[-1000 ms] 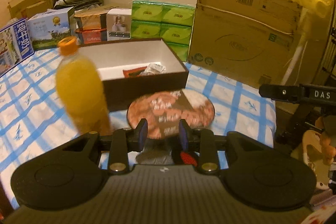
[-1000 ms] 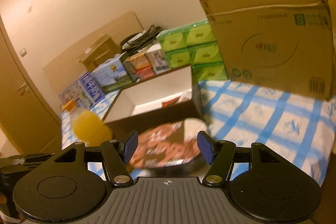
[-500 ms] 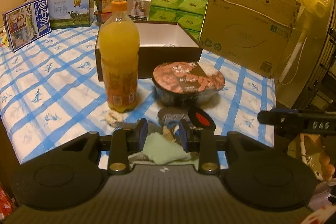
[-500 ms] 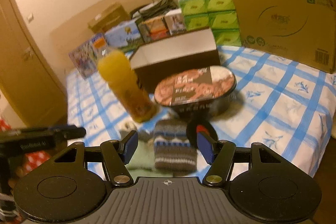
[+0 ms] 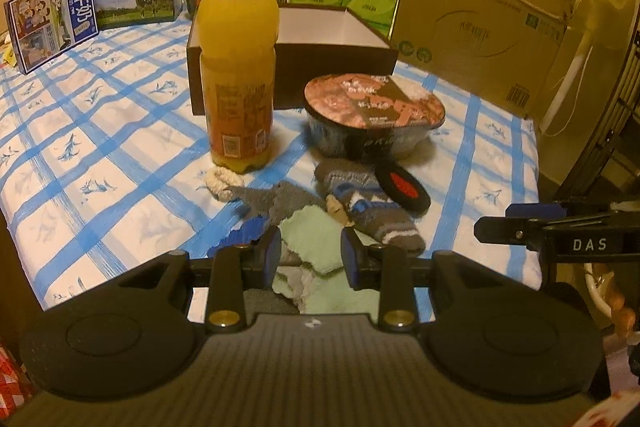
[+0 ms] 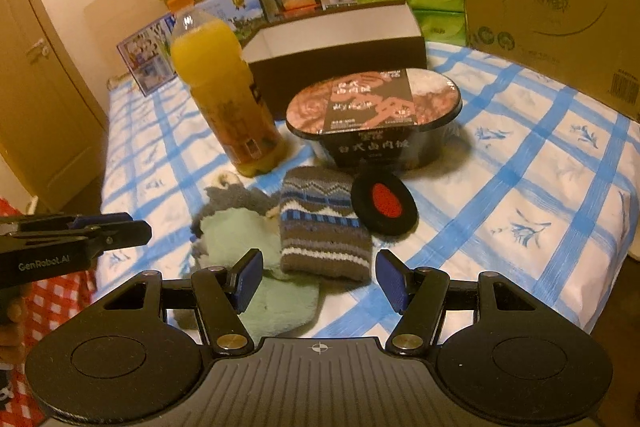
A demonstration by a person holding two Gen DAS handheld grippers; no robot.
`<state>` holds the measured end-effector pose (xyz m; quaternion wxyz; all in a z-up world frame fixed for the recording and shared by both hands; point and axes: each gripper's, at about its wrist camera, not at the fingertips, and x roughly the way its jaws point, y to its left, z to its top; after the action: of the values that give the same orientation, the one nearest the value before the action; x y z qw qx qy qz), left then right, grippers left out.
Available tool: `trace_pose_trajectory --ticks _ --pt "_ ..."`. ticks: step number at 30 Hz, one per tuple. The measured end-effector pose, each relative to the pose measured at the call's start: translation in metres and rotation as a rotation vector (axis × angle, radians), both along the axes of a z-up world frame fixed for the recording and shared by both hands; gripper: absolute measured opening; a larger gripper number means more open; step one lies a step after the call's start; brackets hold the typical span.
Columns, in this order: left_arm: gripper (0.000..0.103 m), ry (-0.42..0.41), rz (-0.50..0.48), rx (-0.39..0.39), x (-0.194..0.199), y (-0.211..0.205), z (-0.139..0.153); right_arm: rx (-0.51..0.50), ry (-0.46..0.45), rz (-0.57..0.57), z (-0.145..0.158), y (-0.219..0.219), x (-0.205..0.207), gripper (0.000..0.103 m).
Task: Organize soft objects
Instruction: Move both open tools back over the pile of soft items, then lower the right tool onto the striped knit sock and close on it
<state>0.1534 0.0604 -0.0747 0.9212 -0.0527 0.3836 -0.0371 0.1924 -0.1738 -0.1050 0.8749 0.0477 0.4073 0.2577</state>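
Nearest, the left gripper (image 5: 309, 254) hovers with jaws partly apart and empty above a fluffy mint-green cloth (image 5: 316, 243). The right gripper (image 6: 318, 279) stands wider, also empty, before a ribbed knit striped sock (image 6: 322, 227). Both soft pieces lie on the blue-checked sheet (image 6: 520, 195), the cloth overlapping a fuzzy grey sock (image 5: 276, 199). Behind them: a round black pad (image 6: 384, 205), a foil-lidded bowl (image 6: 376, 115), a plastic juice bottle (image 5: 239, 59), then an open brown box (image 5: 336, 63).

A bed (image 5: 100, 131) with a blue-checked white sheet carries everything. On it stand an orange juice bottle (image 5: 238, 67), a sealed noodle bowl (image 5: 374, 115) and an open brown box (image 5: 320, 67). Socks (image 6: 320, 219) and a round black pad (image 6: 384, 205) lie nearer.
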Motion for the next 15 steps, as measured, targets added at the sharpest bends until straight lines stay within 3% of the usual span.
trace_pose_trajectory --ticks 15 --pt "0.029 0.060 0.021 -0.006 0.023 0.012 -0.029 -0.113 -0.007 0.068 -0.033 0.046 0.029 0.062"
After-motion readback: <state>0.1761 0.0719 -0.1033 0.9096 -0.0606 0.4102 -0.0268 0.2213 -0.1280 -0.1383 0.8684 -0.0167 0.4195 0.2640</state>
